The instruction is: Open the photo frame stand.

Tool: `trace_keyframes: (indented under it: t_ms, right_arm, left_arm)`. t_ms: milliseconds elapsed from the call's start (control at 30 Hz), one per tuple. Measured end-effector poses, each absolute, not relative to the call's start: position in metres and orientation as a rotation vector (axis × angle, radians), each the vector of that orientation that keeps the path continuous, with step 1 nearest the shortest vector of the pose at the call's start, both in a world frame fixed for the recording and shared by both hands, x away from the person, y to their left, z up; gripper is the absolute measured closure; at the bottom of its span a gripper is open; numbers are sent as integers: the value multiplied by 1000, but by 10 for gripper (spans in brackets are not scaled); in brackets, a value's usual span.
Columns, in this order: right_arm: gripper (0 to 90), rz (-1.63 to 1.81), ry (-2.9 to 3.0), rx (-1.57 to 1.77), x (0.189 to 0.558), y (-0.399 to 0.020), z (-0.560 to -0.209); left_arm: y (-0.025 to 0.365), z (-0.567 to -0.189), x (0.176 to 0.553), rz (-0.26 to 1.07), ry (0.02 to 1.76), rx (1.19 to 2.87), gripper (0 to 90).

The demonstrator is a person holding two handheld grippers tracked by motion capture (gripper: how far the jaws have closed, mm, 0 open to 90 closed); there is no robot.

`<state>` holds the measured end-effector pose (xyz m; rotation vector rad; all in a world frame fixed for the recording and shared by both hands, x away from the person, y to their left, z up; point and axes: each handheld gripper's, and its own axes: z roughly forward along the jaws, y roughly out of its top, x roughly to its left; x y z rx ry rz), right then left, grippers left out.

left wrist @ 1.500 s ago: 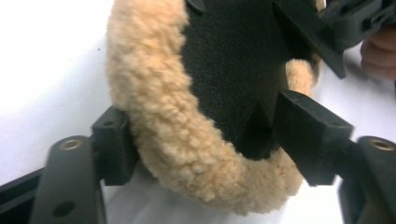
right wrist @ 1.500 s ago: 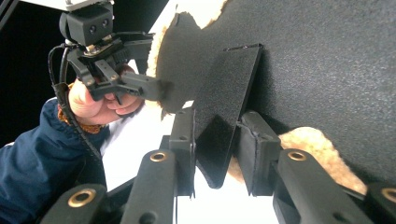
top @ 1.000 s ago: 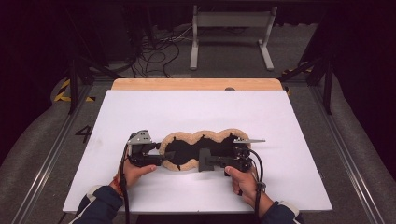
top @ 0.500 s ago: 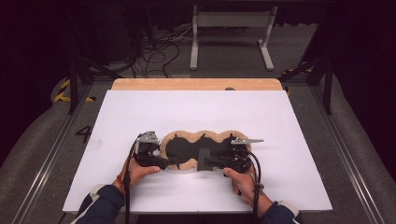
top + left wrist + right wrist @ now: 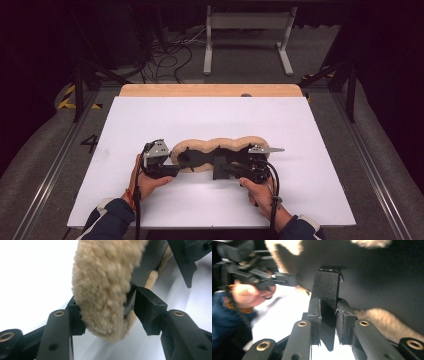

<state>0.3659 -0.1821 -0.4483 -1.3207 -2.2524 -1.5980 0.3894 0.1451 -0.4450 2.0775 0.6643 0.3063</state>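
Observation:
A long pad of tan fleece (image 5: 220,145) with a black face (image 5: 200,157) lies on the white table top (image 5: 210,120), near the front. My left gripper (image 5: 181,168) comes in from the left. Its jaws have just been closing and now press on the pad's rounded fleece end (image 5: 105,277), one pad on the fleece, the other on the black edge. My right gripper (image 5: 220,169) is shut on a black strap tab (image 5: 327,290) that sticks out from the pad's black face (image 5: 374,277). The left gripper (image 5: 262,272) and its hand (image 5: 244,292) show beyond it.
A wooden board (image 5: 210,90) edges the far side of the table. Metal rails (image 5: 60,160) run along both sides. Beyond the table stand a white frame (image 5: 247,30) and loose cables (image 5: 165,55) on the floor.
The left gripper shifted slightly right, opened its jaws and closed them again on the pad's left end. The right gripper and the pad have hardly moved.

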Motion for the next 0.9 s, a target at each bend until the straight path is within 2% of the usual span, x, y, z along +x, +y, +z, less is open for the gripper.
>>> trace_keyframes:
  t_ms: [333, 667, 900]
  right_arm:
    - [752, -1590, -2367, -1280, 367, -184, -450]
    - [733, -1571, -2509, -1210, 364, -181, -448]
    - [742, -1553, -2534, -1211, 363, -179, -447]
  left_arm:
    - [143, -448, 385, 337, 643, 2071, 479]
    - [127, -460, 386, 359, 641, 2164, 388]
    - [125, -459, 383, 423, 635, 2192, 437]
